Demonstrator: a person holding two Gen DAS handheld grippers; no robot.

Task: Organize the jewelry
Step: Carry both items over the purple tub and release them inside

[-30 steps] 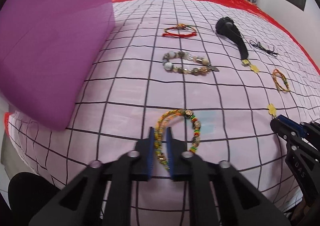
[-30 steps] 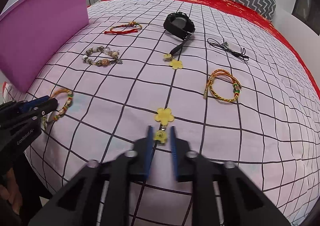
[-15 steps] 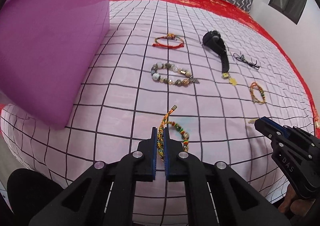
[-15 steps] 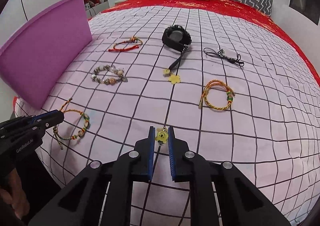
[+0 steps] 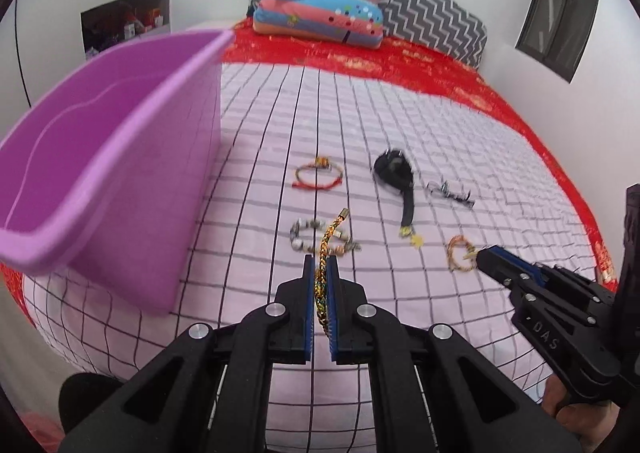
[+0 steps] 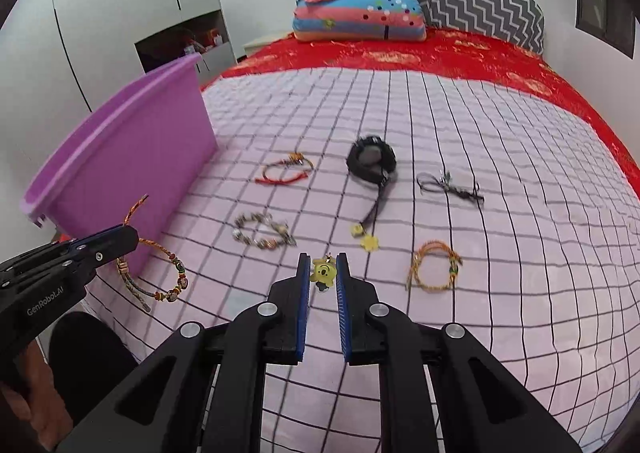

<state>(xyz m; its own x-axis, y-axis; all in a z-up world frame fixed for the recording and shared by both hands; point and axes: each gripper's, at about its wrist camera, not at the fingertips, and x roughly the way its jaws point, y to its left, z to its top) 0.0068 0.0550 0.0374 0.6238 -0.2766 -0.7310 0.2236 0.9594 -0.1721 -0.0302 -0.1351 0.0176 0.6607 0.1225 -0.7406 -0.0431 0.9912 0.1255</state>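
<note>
We hold both grippers raised and angled downward. Our left gripper point(image 5: 320, 273) has its jaws pinched tight on a braided cord. Our right gripper point(image 6: 323, 273) has its jaws nearly together, clamping a small yellow charm. Part of a hand point(image 5: 576, 419) shows under the right gripper's handle.

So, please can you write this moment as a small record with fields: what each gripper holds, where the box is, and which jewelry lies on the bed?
left gripper: shut on the braided bead bracelet, lifted off the bed
right gripper: shut on the yellow charm
purple box: on the bed's left side, open top
still on checked sheet: red cord bracelet, stone bead bracelet, black watch, black cord, orange braided bracelet
background: folded bedding
</note>
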